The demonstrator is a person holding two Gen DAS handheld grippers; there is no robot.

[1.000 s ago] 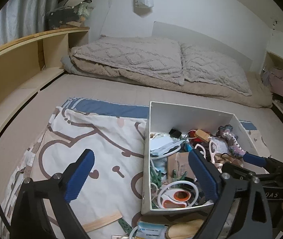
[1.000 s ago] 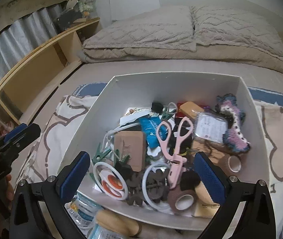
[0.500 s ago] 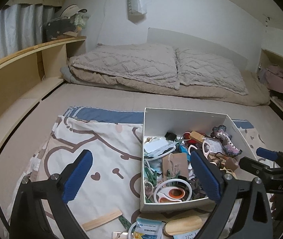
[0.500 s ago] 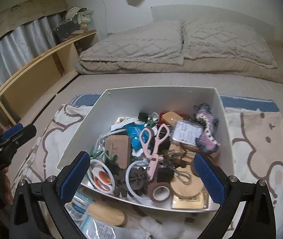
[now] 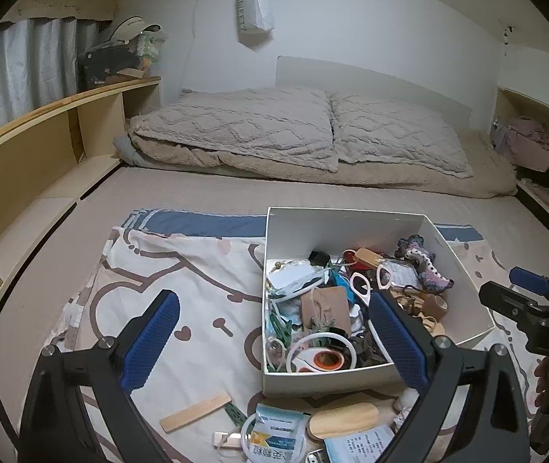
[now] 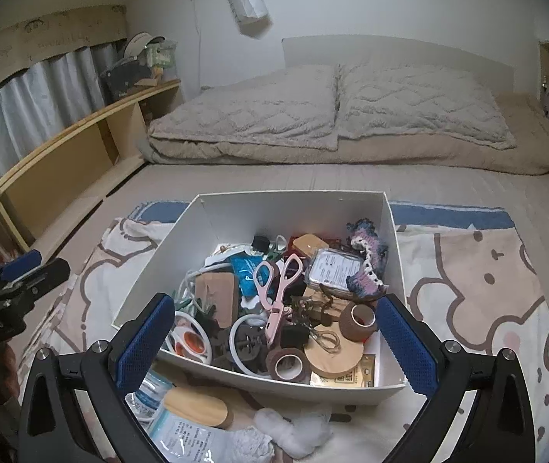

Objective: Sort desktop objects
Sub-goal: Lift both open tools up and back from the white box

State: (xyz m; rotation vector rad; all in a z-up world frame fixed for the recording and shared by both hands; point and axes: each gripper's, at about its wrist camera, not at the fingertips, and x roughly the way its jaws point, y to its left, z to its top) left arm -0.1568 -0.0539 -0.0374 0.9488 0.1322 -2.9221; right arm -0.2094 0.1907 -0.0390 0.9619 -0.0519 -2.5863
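Note:
A white box [image 5: 344,222] [image 6: 397,254] sits on a patterned cloth on the bed, packed with small items: pink scissors [image 6: 276,287], tape rolls [image 6: 358,320], a crocheted piece [image 6: 367,266], a wooden disc [image 6: 336,359]. Loose things lie in front of it: a wooden stick [image 5: 195,412], a wooden oval block [image 5: 344,420] [image 6: 199,405], blue-and-white packets [image 5: 276,436]. My left gripper [image 5: 274,341] hangs open above the cloth at the box's left front. My right gripper [image 6: 276,343] is open above the box's front edge. Neither holds anything.
The cloth [image 5: 182,281] covers the near half of the mattress. Folded quilts and pillows [image 5: 293,135] lie at the far end. Wooden shelving [image 5: 35,154] runs along the left. Clothes pile on a shelf at the right [image 5: 537,146]. A white bag [image 5: 255,4] hangs on the wall.
Both grippers have pulled back and up from the box, so it looks smaller and farther away. More loose items in front of it have come into view. Both stay open.

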